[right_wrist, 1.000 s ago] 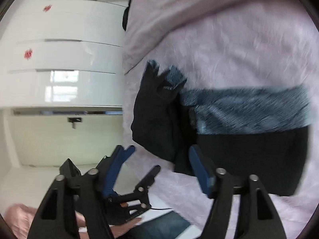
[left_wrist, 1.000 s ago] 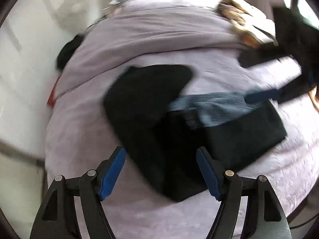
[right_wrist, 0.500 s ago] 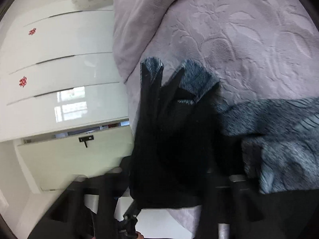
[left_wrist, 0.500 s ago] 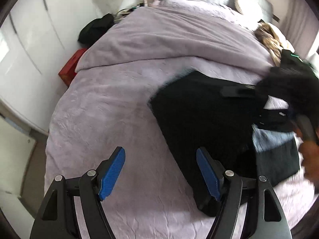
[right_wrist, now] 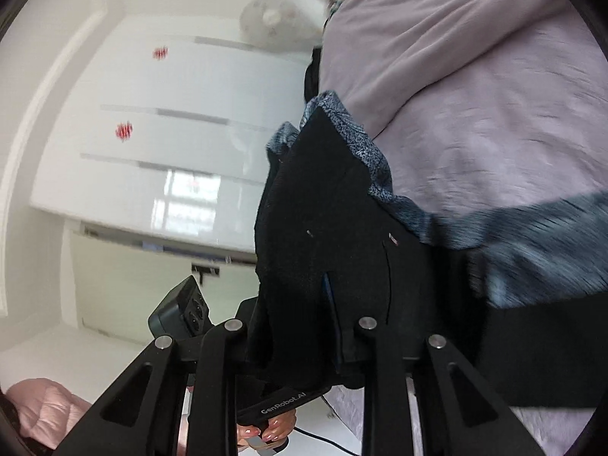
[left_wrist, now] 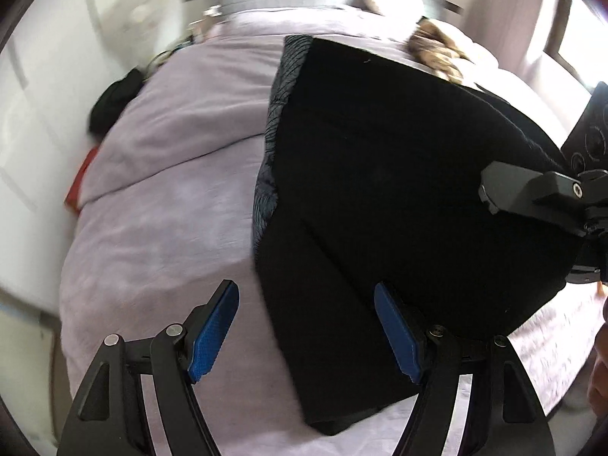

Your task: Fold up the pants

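The black pants (left_wrist: 399,174) with a grey patterned lining lie on the lilac bed, one part raised up over the rest. My left gripper (left_wrist: 306,336) is open and empty; its right finger is at the lower edge of the pants. My right gripper (right_wrist: 328,296) is shut on a fold of the black pants (right_wrist: 326,228), which hangs over its fingers and hides the tips. The right gripper body also shows in the left wrist view (left_wrist: 532,193) at the right, holding the fabric up.
The lilac bedspread (left_wrist: 163,190) covers the bed. A dark garment (left_wrist: 114,98) and a red item (left_wrist: 81,182) sit at its left edge. White wardrobe doors (right_wrist: 152,133) and a fan (right_wrist: 269,19) stand beside the bed. A tan item (left_wrist: 437,53) lies by the headboard.
My right gripper closed on the pants and lifted the fabric up and over. The black cloth now fills much more of the left view. My left gripper stayed open.
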Action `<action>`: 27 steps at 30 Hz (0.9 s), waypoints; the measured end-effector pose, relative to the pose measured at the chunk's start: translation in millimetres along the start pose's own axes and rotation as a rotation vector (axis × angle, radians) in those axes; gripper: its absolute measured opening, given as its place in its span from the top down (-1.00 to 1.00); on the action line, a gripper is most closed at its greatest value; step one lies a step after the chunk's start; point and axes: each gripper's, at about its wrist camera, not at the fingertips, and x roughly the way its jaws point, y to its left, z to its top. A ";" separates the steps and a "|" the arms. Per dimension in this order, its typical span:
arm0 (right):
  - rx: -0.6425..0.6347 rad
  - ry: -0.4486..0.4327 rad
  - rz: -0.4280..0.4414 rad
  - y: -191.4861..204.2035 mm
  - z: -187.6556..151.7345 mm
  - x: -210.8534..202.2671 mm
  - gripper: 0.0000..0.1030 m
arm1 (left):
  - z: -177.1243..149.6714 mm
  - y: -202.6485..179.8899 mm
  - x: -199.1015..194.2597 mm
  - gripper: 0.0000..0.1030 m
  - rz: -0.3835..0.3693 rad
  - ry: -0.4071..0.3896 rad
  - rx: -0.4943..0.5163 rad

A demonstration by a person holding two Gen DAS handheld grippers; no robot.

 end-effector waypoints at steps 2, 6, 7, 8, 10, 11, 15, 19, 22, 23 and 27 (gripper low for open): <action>0.028 -0.048 0.011 -13.9 -6.4 -24.0 0.48 | 0.1 -22.1 3.4 -0.46 -0.020 0.008 0.040; 0.093 -0.153 0.015 -48.9 -33.4 -84.0 0.48 | -9.5 -74.9 22.8 -0.46 -0.036 0.040 0.141; 0.114 -0.171 0.010 -58.7 -39.0 -95.5 0.48 | -11.7 -82.8 28.6 -0.46 -0.037 0.055 0.153; 0.145 -0.190 -0.008 -76.4 -47.4 -107.7 0.48 | -16.8 -95.0 40.5 -0.46 -0.040 0.080 0.169; 0.173 -0.197 -0.056 -99.5 -56.3 -120.1 0.49 | -23.5 -106.5 57.1 -0.46 -0.044 0.112 0.182; 0.186 -0.192 -0.090 -114.2 -59.1 -122.1 0.49 | -27.8 -112.8 66.9 -0.46 -0.036 0.134 0.188; 0.263 -0.152 -0.183 -168.1 -68.1 -124.1 0.49 | -34.8 -116.5 72.9 -0.46 -0.026 0.152 0.177; 0.242 -0.142 -0.212 -164.8 -65.3 -130.3 0.42 | -31.6 -99.3 56.2 -0.46 -0.011 0.138 0.150; 0.187 -0.121 -0.255 -150.9 -54.3 -128.8 0.42 | -25.7 -73.6 41.7 -0.46 0.026 0.117 0.105; 0.171 -0.109 -0.260 -146.4 -49.0 -128.1 0.42 | -24.4 -65.6 39.0 -0.46 0.041 0.114 0.097; 0.079 -0.069 -0.568 -130.9 -28.6 -122.8 0.42 | -24.3 -32.2 38.5 -0.46 0.094 0.142 0.036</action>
